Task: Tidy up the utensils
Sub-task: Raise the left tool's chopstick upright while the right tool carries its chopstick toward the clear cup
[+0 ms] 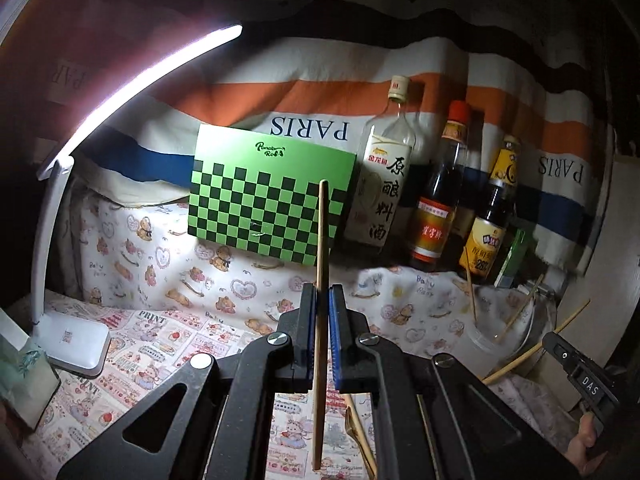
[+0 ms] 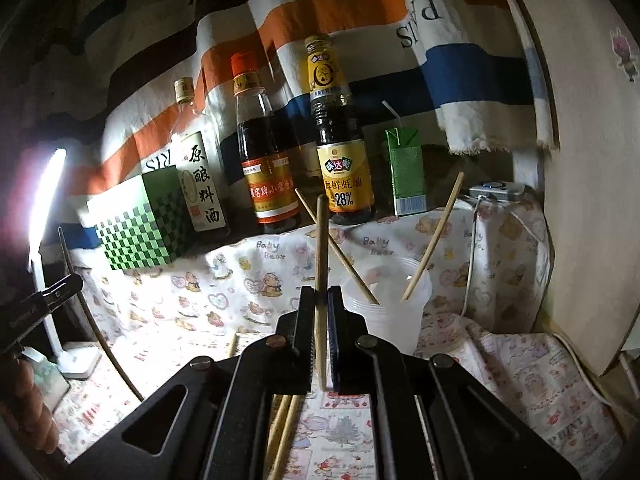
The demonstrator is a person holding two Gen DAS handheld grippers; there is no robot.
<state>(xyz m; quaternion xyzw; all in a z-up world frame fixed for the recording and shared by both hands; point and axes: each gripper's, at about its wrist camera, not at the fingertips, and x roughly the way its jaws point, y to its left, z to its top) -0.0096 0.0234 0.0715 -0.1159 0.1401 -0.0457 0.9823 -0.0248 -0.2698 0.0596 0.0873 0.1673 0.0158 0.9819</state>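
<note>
My left gripper [image 1: 322, 294] is shut on a wooden chopstick [image 1: 321, 248] that stands nearly upright, its top against the green checkered board. My right gripper [image 2: 321, 294] is shut on another upright chopstick [image 2: 321, 240], just left of a clear plastic cup [image 2: 394, 320]. Two chopsticks [image 2: 434, 238] lean inside that cup. The same cup [image 1: 494, 340] shows at the right of the left wrist view, with the right gripper's body [image 1: 580, 376] beside it. Loose chopsticks [image 2: 286, 428] lie on the patterned cloth under my right gripper; another [image 1: 360, 436] lies under my left.
A green checkered board [image 1: 272, 196], three sauce bottles [image 2: 264, 152] and a green drink carton [image 2: 406, 172] line the back against a striped PARIS cloth. A white desk lamp [image 1: 72, 340] stands at the left. A white cable [image 2: 472, 256] hangs at the right.
</note>
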